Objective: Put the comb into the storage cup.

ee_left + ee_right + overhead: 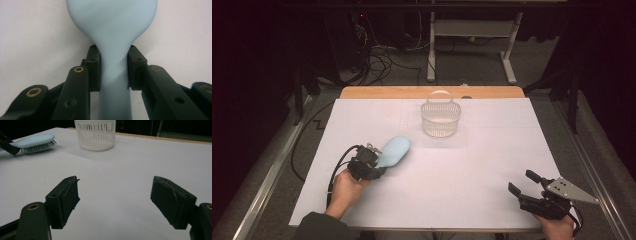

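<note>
Item: pale blue hairbrush (394, 151), bristles down on table (472, 165), near white basket (441, 119). My left gripper (113, 71) clamped its handle; right gripper (125, 202) gaped empty. Advice: kept grip square, lifted level before basket.

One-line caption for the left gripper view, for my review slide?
Left gripper shut on the handle of a light blue hairbrush, its fingers pressing both sides above the white table.

A lab: white-covered table (492, 165), tangled cables (379, 60) on dark floor.
</note>
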`<control>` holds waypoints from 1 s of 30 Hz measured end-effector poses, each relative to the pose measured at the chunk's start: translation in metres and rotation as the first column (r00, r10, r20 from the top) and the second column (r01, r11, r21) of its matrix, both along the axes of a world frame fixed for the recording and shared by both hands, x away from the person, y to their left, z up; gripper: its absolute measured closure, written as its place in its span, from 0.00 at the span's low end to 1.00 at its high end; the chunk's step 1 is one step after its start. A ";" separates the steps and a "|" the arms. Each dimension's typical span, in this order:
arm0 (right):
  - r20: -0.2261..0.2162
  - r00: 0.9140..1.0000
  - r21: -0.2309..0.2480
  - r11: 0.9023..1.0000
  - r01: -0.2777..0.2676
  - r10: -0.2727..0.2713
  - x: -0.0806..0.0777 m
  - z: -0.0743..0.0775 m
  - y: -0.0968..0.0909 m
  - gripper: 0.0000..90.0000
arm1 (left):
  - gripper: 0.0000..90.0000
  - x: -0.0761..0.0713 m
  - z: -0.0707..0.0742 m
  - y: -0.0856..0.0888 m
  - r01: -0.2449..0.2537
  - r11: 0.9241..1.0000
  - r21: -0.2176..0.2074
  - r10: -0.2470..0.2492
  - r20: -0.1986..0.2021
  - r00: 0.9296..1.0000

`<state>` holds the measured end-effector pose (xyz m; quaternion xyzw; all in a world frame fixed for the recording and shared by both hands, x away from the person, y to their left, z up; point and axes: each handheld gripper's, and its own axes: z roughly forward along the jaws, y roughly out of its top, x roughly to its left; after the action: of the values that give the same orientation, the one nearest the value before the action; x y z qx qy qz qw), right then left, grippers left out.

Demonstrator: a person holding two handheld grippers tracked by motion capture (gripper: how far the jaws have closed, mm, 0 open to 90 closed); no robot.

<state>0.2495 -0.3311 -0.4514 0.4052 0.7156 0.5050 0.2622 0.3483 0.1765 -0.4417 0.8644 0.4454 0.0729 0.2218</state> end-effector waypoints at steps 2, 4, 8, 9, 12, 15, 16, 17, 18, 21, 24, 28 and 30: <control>0.000 1.000 0.000 1.000 0.001 -0.001 0.000 0.000 0.000 0.26 | 0.75 -0.001 0.001 0.000 0.003 1.000 -0.008 -0.003 0.006 1.000; 0.000 1.000 0.000 1.000 0.000 0.000 0.000 0.000 0.000 0.26 | 0.75 -0.003 0.002 0.001 0.008 1.000 -0.019 -0.007 0.007 1.000; 0.000 1.000 0.001 1.000 0.000 0.000 0.000 0.000 0.000 0.26 | 0.75 -0.008 0.005 0.003 0.015 0.999 -0.033 -0.014 0.024 1.000; 0.000 1.000 0.001 1.000 0.000 0.000 0.000 0.000 0.000 0.26 | 0.75 -0.009 0.006 0.003 0.016 0.999 -0.041 -0.014 0.030 0.999; 0.001 1.000 0.000 1.000 -0.001 0.001 0.000 0.000 0.000 0.26 | 0.75 -0.013 0.009 0.004 0.023 0.998 -0.062 -0.020 0.042 0.999; 0.000 1.000 0.001 1.000 -0.001 0.001 0.000 0.000 0.001 0.26 | 0.75 -0.017 0.012 0.005 0.025 0.997 -0.077 -0.021 0.054 0.998; 0.001 1.000 0.002 1.000 -0.001 0.001 0.000 0.000 0.001 0.26 | 0.75 -0.019 0.012 0.006 0.026 0.996 -0.083 -0.021 0.059 0.998; 0.001 1.000 0.003 1.000 0.000 0.000 0.000 0.000 0.001 0.26 | 0.75 -0.021 0.013 0.006 0.027 0.996 -0.088 -0.021 0.063 0.998; -0.001 1.000 0.003 1.000 0.000 0.000 0.000 0.000 0.000 0.26 | 0.75 -0.023 0.013 0.007 0.025 0.995 -0.095 -0.018 0.071 0.997; 0.001 1.000 0.003 1.000 0.000 0.000 -0.001 0.000 0.001 0.26 | 0.75 -0.029 0.014 0.009 0.029 0.993 -0.117 -0.020 0.076 0.997; 0.005 1.000 0.001 1.000 0.000 0.000 -0.001 0.000 0.002 0.26 | 0.75 -0.033 0.014 0.010 0.034 0.991 -0.129 -0.024 0.079 0.997; 0.004 1.000 -0.023 1.000 -0.001 0.002 -0.001 0.000 0.004 0.26 | 0.75 -0.038 0.013 0.010 0.042 0.989 -0.144 -0.029 0.086 0.996; 0.003 1.000 -0.026 1.000 0.000 0.000 -0.001 0.000 0.005 0.26 | 0.75 -0.040 0.013 0.009 0.045 0.988 -0.148 -0.033 0.087 0.996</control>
<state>0.2481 -0.3261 -0.4516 0.4009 0.7219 0.4961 0.2685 0.3081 0.1859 -0.4290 0.8500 0.4229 0.0711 0.3059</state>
